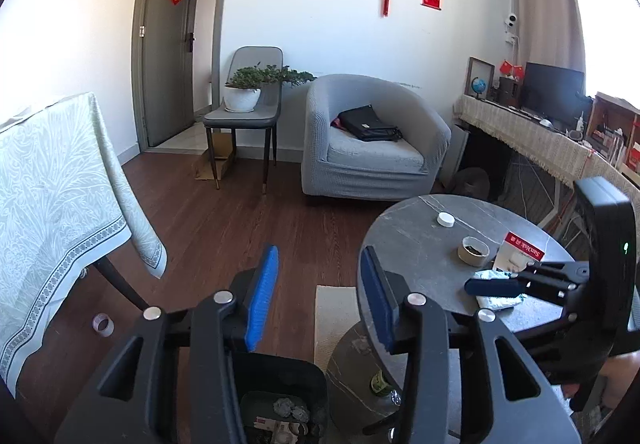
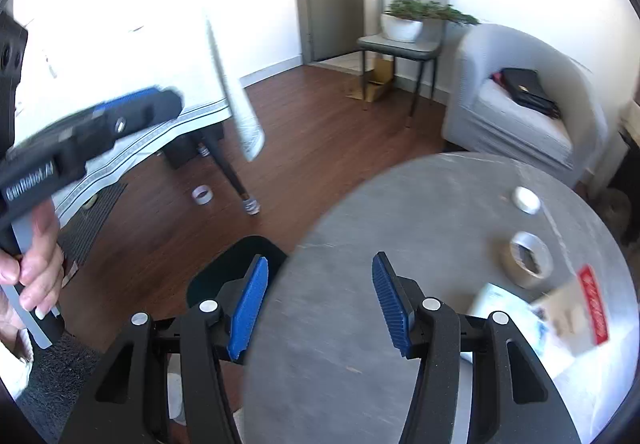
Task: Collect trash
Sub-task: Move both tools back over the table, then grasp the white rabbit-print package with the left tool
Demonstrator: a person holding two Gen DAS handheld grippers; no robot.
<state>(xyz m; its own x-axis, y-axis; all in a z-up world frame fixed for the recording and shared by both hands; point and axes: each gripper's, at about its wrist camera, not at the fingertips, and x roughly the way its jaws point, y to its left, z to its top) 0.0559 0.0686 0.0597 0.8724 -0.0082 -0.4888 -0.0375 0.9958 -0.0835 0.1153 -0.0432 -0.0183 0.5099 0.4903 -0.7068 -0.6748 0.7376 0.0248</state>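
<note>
My left gripper (image 1: 320,284) is open with nothing between its blue pads, above a black trash bin (image 1: 288,376) that holds crumpled paper (image 1: 290,410). On the round grey table (image 1: 412,240) lie a crumpled white-green wrapper (image 1: 502,302), a red-and-white card package (image 1: 520,250), a tape roll (image 1: 473,251) and a white cap (image 1: 445,219). One finger (image 1: 494,287) of the right gripper crosses over the wrapper. In the blurred right wrist view my right gripper (image 2: 320,300) is open and empty over the table (image 2: 360,228), with the wrapper (image 2: 496,300) to its right.
A hand (image 2: 36,264) holds the left gripper (image 2: 132,112) at the left edge. A cloth-covered table (image 1: 52,196) stands at the left, with a tape roll (image 1: 103,324) on the floor under it. A grey armchair (image 1: 372,148) and a chair with a plant (image 1: 244,104) stand behind.
</note>
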